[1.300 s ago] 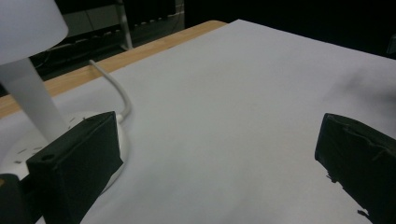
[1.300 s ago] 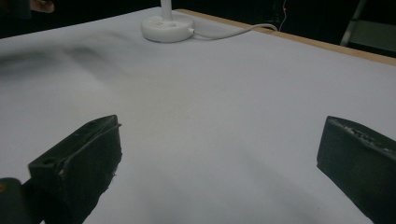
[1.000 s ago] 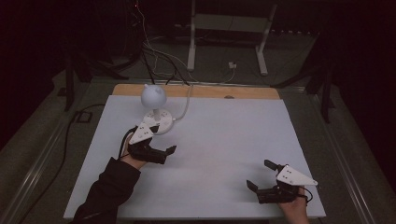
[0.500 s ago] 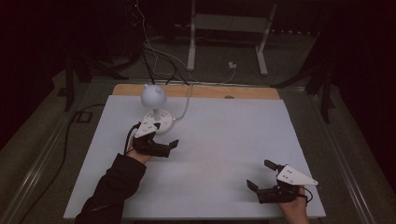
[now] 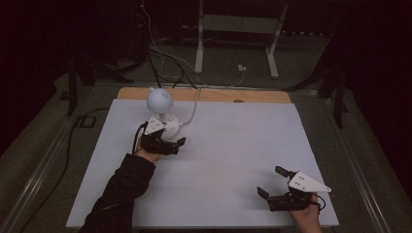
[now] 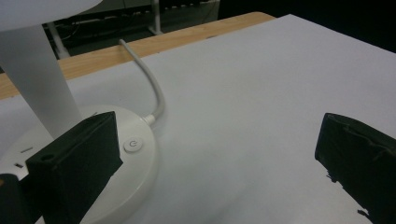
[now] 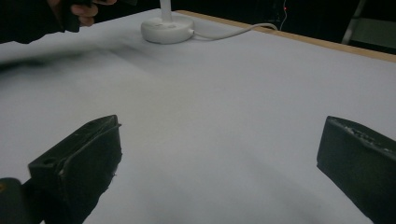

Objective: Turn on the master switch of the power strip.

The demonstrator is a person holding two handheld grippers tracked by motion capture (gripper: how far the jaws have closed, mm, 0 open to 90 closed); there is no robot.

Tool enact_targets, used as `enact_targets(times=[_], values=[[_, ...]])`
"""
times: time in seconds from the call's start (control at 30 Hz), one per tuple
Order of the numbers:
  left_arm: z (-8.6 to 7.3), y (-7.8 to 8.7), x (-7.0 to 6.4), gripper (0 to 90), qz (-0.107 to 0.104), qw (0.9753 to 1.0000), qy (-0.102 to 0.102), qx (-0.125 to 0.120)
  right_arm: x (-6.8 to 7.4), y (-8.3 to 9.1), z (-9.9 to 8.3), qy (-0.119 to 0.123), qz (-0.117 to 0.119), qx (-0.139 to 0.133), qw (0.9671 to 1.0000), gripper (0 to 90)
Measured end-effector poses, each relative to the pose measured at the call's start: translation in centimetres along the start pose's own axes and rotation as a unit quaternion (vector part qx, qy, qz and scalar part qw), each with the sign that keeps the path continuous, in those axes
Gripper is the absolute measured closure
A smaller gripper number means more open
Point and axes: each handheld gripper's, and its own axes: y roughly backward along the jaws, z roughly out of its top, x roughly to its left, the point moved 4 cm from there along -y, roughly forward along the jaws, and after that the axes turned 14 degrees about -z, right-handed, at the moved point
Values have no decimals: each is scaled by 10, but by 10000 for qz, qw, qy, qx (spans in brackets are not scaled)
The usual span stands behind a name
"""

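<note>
Since a second ago my left claw [image 5: 167, 144] has moved forward and up the table, closing on the lamp [image 5: 160, 100]; the right claw [image 5: 277, 187] has not shifted. I read this as the approach to the lamp's base [image 6: 135, 158], probably for the power button [image 6: 133, 144].

Left claw: jaws spread wide, holding nothing. In the left gripper view one jaw hangs over the near edge of the base, the button just beyond its tip, and the other jaw stands well off over bare table [image 6: 261, 116]. The lamp's stem [image 6: 42, 79] rises just past the near jaw; its cord [image 6: 149, 79] trails off ahead toward the far table edge.

Left forearm reaches out straight, hand low, claw nearly level.

Right claw: jaws wide, empty, resting low, lamp well ahead of it.
</note>
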Motion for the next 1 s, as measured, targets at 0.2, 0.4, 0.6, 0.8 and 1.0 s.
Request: enact_targets(times=[0.2, 0.4, 0.6, 0.8, 1.0], values=[[0, -9, 5, 6, 161, 9998, 11, 113, -1, 1, 0, -45, 6, -11, 10000, 0], [0, -16, 12, 9, 239, 9996, 53, 123, 0, 0, 0, -27, 27, 10, 10000, 0], [-2, -21, 15, 77, 382, 9991, 15, 202, 0, 0, -1, -29, 44, 8, 10000, 0], [-1, -22, 21, 230, 694, 9974, -30, 173, 1, -1, -1, -23, 89, 47, 9999, 0], [0, -24, 27, 406, 952, 9953, -43, 197, 1, -1, -1, -37, 92, 56, 9999, 0]])
